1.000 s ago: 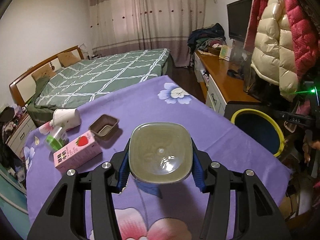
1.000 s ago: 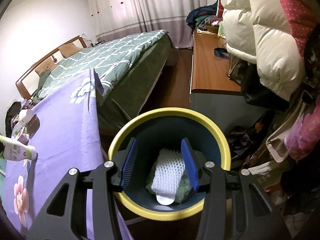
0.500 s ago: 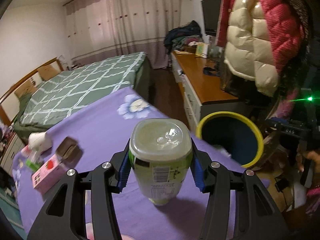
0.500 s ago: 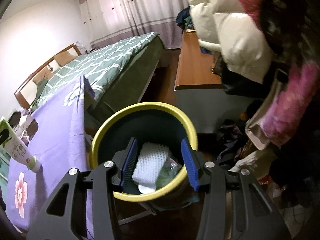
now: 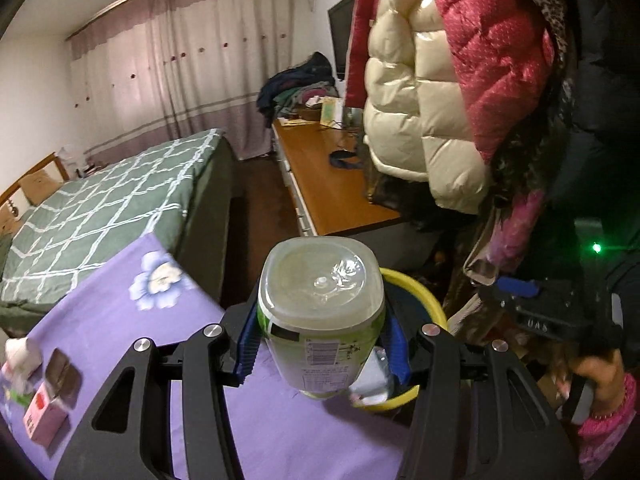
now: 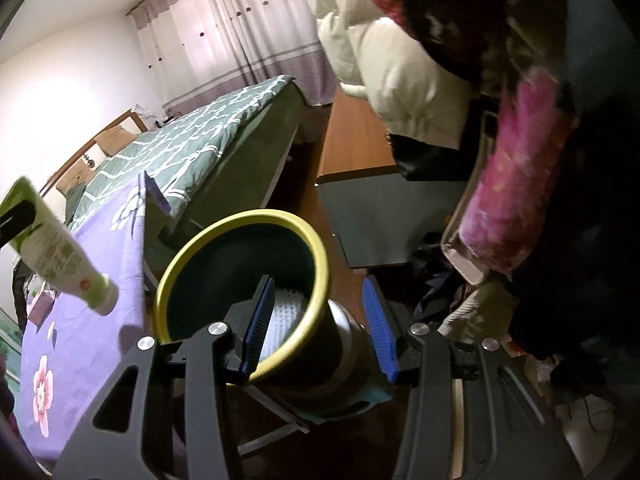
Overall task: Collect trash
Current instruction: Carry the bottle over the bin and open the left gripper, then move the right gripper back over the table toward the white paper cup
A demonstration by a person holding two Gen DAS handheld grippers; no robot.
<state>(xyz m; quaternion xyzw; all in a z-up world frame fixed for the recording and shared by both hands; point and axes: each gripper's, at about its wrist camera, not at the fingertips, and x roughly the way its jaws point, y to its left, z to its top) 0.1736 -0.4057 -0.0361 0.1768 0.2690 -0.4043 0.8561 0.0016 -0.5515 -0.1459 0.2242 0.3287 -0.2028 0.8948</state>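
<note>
My left gripper (image 5: 322, 340) is shut on a green-labelled plastic bottle (image 5: 320, 308), whose pale base faces the camera. It hangs over the corner of the purple table, just short of the yellow-rimmed dark bin (image 5: 426, 300). From the right wrist the same bottle (image 6: 56, 248) slants in at the left with its cap downward, beside the bin (image 6: 240, 220). A white foam net (image 6: 286, 312) lies inside the bin. My right gripper (image 6: 320, 324) is open and holds nothing; it hovers over the bin's near right rim.
A pink strawberry carton (image 5: 42, 416), a brown tray (image 5: 64, 374) and a white object (image 5: 18, 356) lie on the purple flowered tablecloth (image 5: 120, 320). Puffy coats (image 5: 420, 92) hang close on the right. A wooden dresser (image 5: 320, 184) and a green bed (image 5: 100, 208) stand beyond.
The left gripper has carried the bottle rightward from mid-table to the table's corner by the bin. The right gripper has slid right, so the bin now sits left of its fingers.
</note>
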